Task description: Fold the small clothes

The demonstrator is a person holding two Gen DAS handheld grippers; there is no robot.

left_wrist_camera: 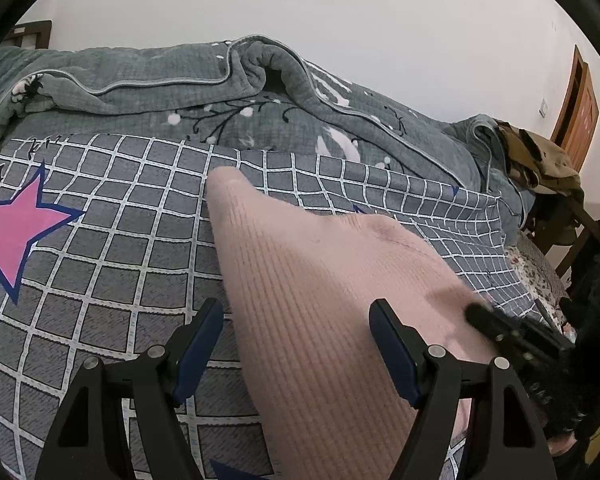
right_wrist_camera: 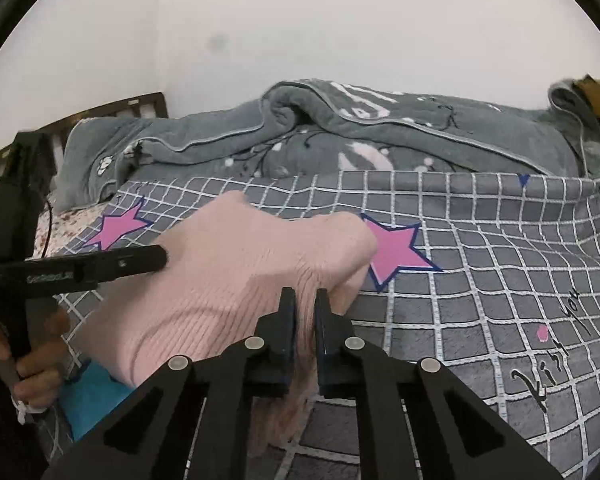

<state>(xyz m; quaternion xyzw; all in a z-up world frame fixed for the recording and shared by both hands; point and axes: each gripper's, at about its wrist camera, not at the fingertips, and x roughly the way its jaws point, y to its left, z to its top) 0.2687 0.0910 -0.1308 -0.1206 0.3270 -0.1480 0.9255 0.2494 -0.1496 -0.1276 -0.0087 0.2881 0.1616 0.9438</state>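
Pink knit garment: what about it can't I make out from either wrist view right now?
- Near end of the pink knit garment: cut off by the bottom edge and the left gripper in the left wrist view.
- Pinched fold: covered by the right gripper, its jaws shut on it, right wrist view.
- Garment type: bunched, unclear in both views.

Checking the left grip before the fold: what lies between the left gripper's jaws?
In the left wrist view, the left gripper stands open, and the pink ribbed garment runs between its jaws, lying on the grid-patterned sheet.
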